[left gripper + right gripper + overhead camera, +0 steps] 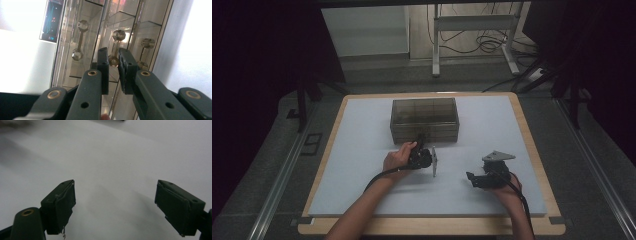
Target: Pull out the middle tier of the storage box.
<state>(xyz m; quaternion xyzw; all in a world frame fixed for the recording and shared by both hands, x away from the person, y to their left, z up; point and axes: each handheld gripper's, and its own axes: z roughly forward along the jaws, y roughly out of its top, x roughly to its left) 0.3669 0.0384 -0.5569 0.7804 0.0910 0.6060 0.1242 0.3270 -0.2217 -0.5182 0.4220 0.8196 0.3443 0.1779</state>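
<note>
The table is filling the middle of the high view, its white top lying inside a wooden rim. A clear smoky box with small drawers is sitting in the upper middle of the table. In the left gripper view its front is running up the centre of the frame, showing three drawer handles with brass-coloured knobs at their ends.

The left gripper is reaching up from the lower middle of the high view to the box's front edge. In its own view the jaws are standing almost together, clenching on the middle handle's lower knob.

The right gripper is resting at the lower right of the table, well apart from the box. In its own view its jaws are standing wide and released over bare white surface.
</note>
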